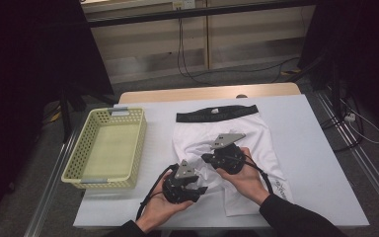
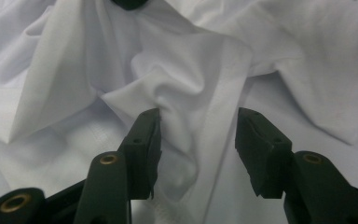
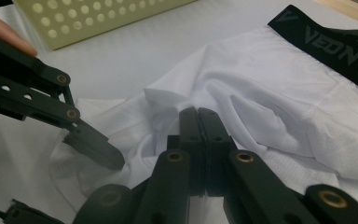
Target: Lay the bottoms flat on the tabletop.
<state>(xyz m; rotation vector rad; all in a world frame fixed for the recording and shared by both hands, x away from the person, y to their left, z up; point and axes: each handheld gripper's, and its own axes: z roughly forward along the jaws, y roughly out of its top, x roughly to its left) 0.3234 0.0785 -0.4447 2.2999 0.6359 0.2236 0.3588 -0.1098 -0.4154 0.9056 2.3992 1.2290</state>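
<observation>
White shorts with black waistband lie mid-worktop, the lower left leg bunched and partly hidden under both tools. Left hand-held gripper, jaws spread around a fabric ridge, points toward 2 o'clock. Right hand-held gripper, pointing toward 9 o'clock, is clenched; cloth between its jaws hard to confirm. Basket at 9 o'clock.

White shorts with black waistband, lettering probably grey; pale yellow perforated basket.
</observation>
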